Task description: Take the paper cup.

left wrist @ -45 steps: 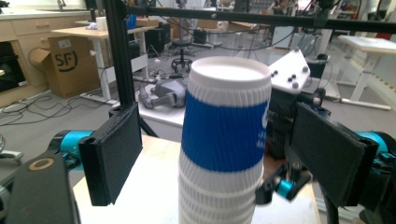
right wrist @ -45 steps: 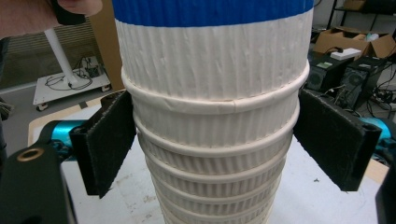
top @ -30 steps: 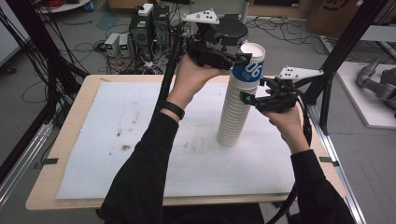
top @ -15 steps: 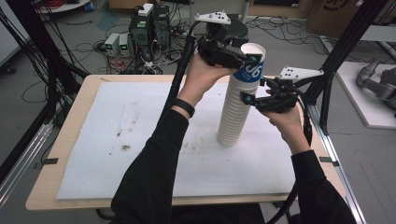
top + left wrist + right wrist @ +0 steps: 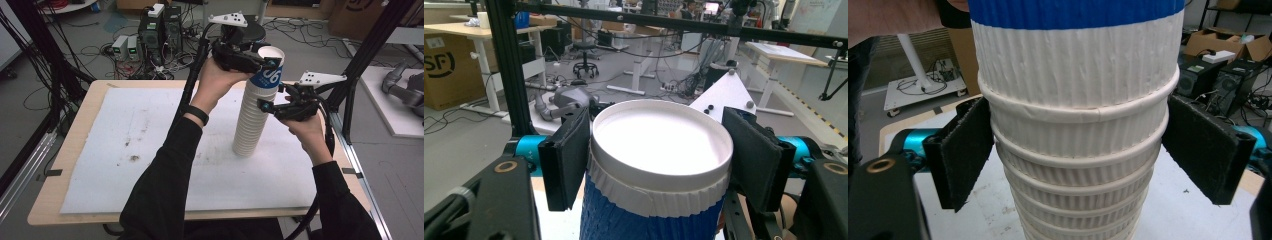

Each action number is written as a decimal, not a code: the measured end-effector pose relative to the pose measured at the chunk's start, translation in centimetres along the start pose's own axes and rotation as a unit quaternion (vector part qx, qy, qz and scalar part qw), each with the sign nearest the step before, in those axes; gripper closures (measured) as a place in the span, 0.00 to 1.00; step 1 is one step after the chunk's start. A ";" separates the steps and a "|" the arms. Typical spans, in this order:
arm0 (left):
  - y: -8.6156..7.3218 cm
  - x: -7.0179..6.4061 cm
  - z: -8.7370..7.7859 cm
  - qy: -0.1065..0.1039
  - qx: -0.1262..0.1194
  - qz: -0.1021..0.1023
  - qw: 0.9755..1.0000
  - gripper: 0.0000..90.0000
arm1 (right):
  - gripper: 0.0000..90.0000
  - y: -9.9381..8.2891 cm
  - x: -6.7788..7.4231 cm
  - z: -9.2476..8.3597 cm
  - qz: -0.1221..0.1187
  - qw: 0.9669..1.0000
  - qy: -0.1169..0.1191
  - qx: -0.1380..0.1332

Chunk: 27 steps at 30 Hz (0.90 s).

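Tabletop: one, wooden, covered by one white mat with a few dark specks; black frame posts rise at both sides, and cabling and computer boxes lie on the floor behind.

Stack of cups: one column of nested white ribbed paper cups, standing right of centre on the mat, long axis upright with a slight lean, mouths pointing up. Individual count cannot be told; at least six rims show in the right gripper view.

Top cup: one, blue-banded with white lettering, open mouth up, seated on the stack's summit.

Left gripper: one, fingers just closed and now clamped on the top cup's rim, one either side.

Right gripper: one, level at mid-stack, fingers straddling the white cups; the left finger touches the cups, the right stands off.
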<state>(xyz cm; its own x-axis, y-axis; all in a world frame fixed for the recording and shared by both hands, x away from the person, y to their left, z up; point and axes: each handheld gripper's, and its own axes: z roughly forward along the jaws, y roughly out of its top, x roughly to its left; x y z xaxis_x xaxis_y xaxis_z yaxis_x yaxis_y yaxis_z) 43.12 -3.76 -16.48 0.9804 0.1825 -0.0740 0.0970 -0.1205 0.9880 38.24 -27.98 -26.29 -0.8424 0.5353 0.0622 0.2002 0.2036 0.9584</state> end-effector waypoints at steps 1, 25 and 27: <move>0.0 0.0 0.0 0.001 0.000 0.000 1.000 0.33 | 0.16 0.0 0.0 0.0 0.000 1.000 0.000 0.000; 3.6 -1.5 -1.1 0.015 -0.028 0.039 0.999 0.33 | 0.16 0.0 0.0 0.0 0.001 1.000 -0.002 0.000; 4.0 -1.6 -1.3 0.017 -0.030 0.043 0.999 0.33 | 0.16 0.0 0.0 -0.1 0.001 1.000 -0.002 0.001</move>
<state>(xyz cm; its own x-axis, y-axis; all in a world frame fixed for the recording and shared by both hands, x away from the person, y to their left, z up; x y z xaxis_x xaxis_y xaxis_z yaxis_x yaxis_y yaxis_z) 41.69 -3.27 -12.27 0.9784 0.2064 0.0143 0.0020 -0.0787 0.9969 38.18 -28.01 -26.28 -0.8403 0.5386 0.0623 0.2019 0.2043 0.9579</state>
